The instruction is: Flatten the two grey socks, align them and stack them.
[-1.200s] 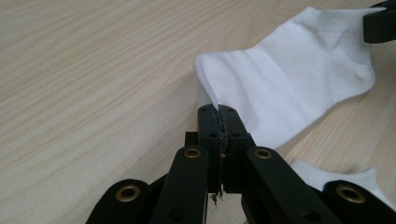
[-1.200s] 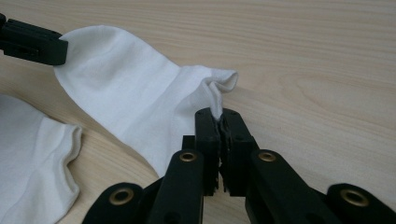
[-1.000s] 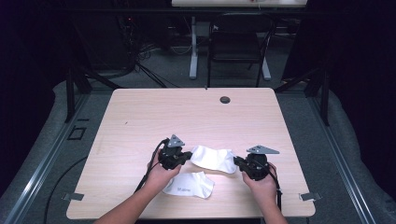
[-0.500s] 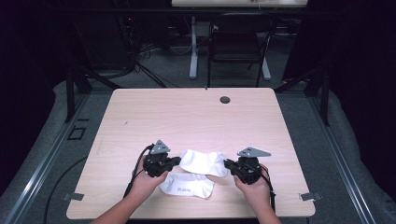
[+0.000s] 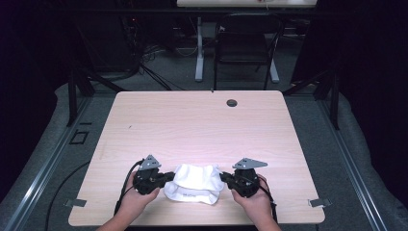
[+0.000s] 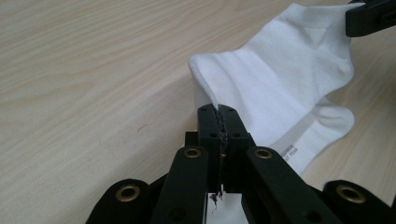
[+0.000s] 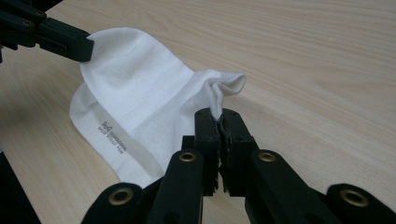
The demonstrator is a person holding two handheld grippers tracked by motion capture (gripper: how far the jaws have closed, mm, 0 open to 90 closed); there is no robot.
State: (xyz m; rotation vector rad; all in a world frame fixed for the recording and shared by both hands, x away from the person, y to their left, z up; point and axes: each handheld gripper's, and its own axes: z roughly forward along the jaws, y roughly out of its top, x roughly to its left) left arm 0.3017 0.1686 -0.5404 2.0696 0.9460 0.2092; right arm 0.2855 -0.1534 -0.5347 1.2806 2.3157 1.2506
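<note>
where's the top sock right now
In the high view the top sock sits near the table's front edge, held between the left gripper and right gripper, lying over the lower sock.

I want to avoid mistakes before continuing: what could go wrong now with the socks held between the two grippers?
1. The left gripper pinches only a thin edge of the upper sock, so the fabric may slip out.
2. The right gripper also holds just a small bunched corner.
3. The lower sock lies loose underneath and could get dragged out of alignment.
</note>
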